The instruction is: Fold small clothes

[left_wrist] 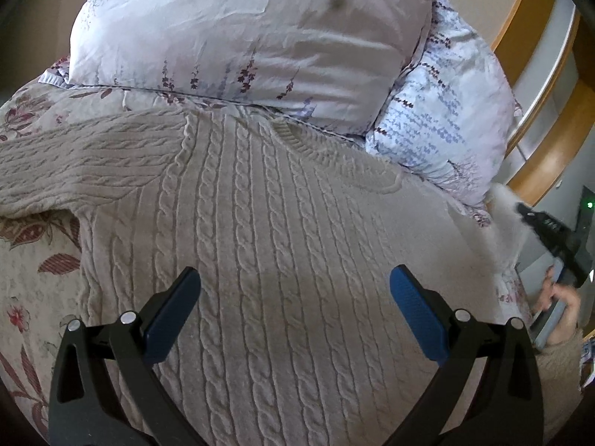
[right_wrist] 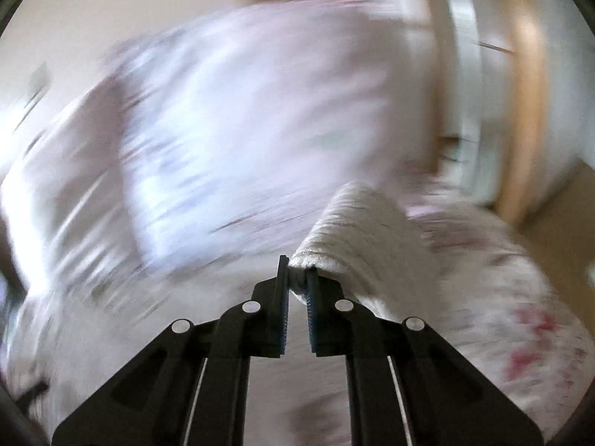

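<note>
A beige cable-knit sweater lies spread flat on the bed, neckline toward the pillows, one sleeve stretched out to the left. My left gripper is open and empty, just above the sweater's lower body. My right gripper is shut on a ribbed edge of the sweater, likely a sleeve cuff, and holds it lifted. The right wrist view is heavily blurred. The right gripper also shows at the right edge of the left wrist view, next to raised pale knit fabric.
Two floral pillows lie at the head of the bed. A floral bedspread is under the sweater. A wooden bed frame runs along the right side. The person's hand is at the right.
</note>
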### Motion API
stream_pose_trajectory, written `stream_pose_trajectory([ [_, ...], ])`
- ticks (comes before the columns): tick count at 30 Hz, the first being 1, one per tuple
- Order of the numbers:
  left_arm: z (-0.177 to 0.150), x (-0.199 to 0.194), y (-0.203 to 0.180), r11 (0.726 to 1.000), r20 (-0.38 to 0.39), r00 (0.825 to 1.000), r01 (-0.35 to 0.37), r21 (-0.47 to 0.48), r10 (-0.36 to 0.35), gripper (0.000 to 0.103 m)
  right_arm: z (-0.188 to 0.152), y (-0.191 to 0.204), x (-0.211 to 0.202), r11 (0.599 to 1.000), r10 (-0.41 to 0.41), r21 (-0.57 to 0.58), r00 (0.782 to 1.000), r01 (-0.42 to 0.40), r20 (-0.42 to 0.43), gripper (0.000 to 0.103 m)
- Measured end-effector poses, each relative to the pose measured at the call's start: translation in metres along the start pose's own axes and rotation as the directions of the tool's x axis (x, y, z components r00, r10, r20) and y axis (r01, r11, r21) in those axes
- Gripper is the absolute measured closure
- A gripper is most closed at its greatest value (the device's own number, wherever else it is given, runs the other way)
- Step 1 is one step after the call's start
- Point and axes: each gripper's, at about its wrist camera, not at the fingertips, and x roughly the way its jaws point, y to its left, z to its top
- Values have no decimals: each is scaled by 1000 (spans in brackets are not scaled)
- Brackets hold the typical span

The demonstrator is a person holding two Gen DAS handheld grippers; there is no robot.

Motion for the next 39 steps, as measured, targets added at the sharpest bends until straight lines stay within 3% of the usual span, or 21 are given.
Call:
stream_pose_trajectory([
  [3,-1,-6,1,1000,10,1000,11,-3,-11,2,-38,63,35,986,86,-124,980,-110,-179,94],
  [7,-3,-15,7,1000,24,1000,18,1,-18,2,-69,87,58,979,95,-144,948,-144,-304,92],
  [10,-2,-20,13,1000,36,999,16,4,-16,2,-57,70,52,981,180,-11,937,-192,-301,69],
  [11,-2,-20,15,1000,37,999,17,1,-17,2,-55,65,48,979,202,35,934,-201,-294,55],
  [12,-1,-20,16,1000,34,999,23,-5,-22,2,-52,57,45,977,211,79,937,-197,-278,51],
  [16,6,-17,20,995,4,996,87,-42,-87,2,-45,27,38,965,199,218,951,-147,-237,51],
  [19,11,-21,17,996,18,996,89,-30,-88,2,-40,1,46,936,165,342,961,-81,-223,51],
  [20,12,-22,17,996,22,996,84,-23,-84,2,-39,-4,48,931,134,361,966,-47,-219,59],
  [21,12,-22,16,996,25,996,82,-21,-81,2,-37,-7,50,934,81,357,973,1,-215,76],
  [24,13,-21,19,996,16,996,89,-28,-88,8,-26,11,46,968,-35,239,985,76,-172,93],
  [28,14,-17,21,993,3,994,107,-41,-107,13,-10,70,30,996,56,80,996,-50,-70,94],
  [30,14,-14,22,987,-5,990,142,-68,-143,13,-9,109,26,983,182,20,980,-181,-77,94],
  [31,15,-12,24,982,-12,985,168,-91,-170,13,-11,130,30,963,266,-2,955,-268,-131,93],
  [32,16,-11,24,978,-16,983,180,-105,-182,13,-20,154,39,937,336,-19,913,-349,-230,87],
  [33,16,-9,25,974,-22,980,192,-123,-196,13,-25,163,44,925,362,-18,893,-380,-269,72],
  [34,17,-7,26,970,-30,978,199,-136,-205,14,-34,174,49,905,400,-11,859,-426,-320,63],
  [35,18,-4,26,967,-43,976,204,-151,-213,15,-40,177,49,898,413,-8,847,-441,-335,48],
  [36,19,-2,25,966,-52,975,204,-157,-214,16,-45,175,45,901,410,-5,854,-434,-319,39],
  [39,23,7,22,961,-88,970,209,-182,-228,24,-47,149,32,917,394,45,881,-396,-263,38],
])
